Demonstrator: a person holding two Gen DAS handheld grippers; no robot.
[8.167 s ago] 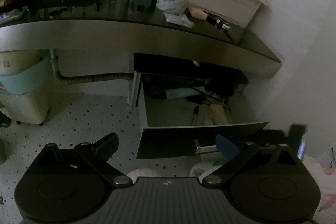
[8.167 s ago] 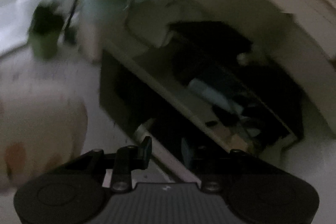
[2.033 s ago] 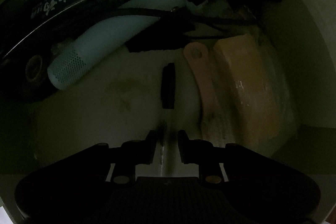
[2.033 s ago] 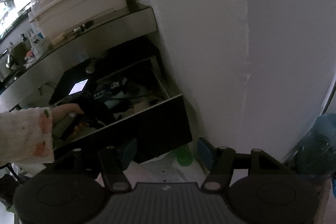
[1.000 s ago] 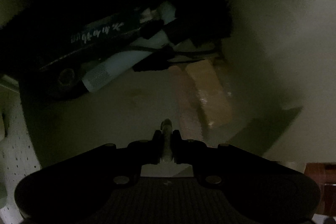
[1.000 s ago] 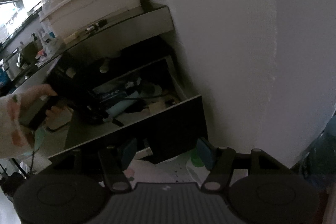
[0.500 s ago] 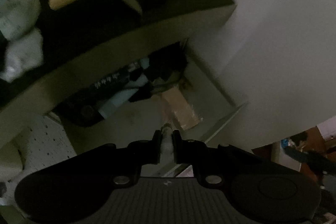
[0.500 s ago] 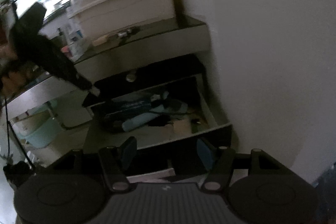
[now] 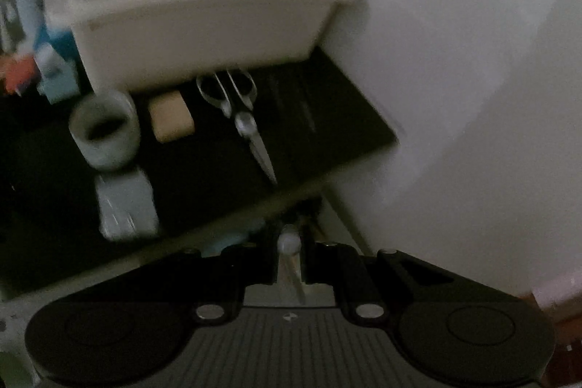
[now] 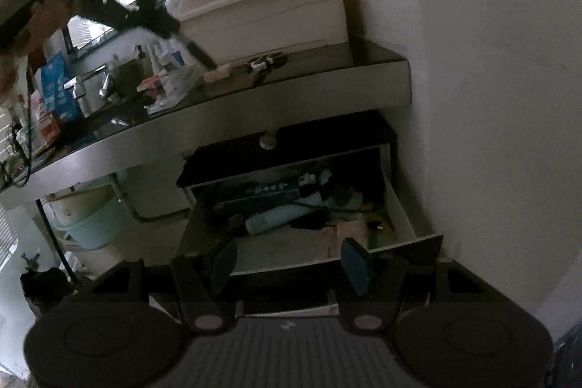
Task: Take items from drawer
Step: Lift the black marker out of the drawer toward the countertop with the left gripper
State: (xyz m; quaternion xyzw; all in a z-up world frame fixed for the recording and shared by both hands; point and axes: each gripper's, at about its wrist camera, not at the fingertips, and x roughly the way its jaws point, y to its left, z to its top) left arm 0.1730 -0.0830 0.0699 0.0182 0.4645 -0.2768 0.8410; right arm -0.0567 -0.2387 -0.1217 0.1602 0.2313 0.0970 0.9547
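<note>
My left gripper is shut on a thin pen-like item, seen end-on, and holds it above the front edge of the black countertop. From the right wrist view the left gripper hangs high over the counter with the item pointing down. My right gripper is open and empty, in front of the open drawer. The drawer holds a light blue tube, a dark box, a tan pad and dark clutter.
On the countertop lie scissors, a tan block, a tape roll and a white packet, before a large white bin. A white wall bounds the right. A faucet and bottles stand left.
My left gripper closed on the pen-like item in the drawer, lifted it out and rose over the countertop. My right gripper stayed open and drew back a little.
</note>
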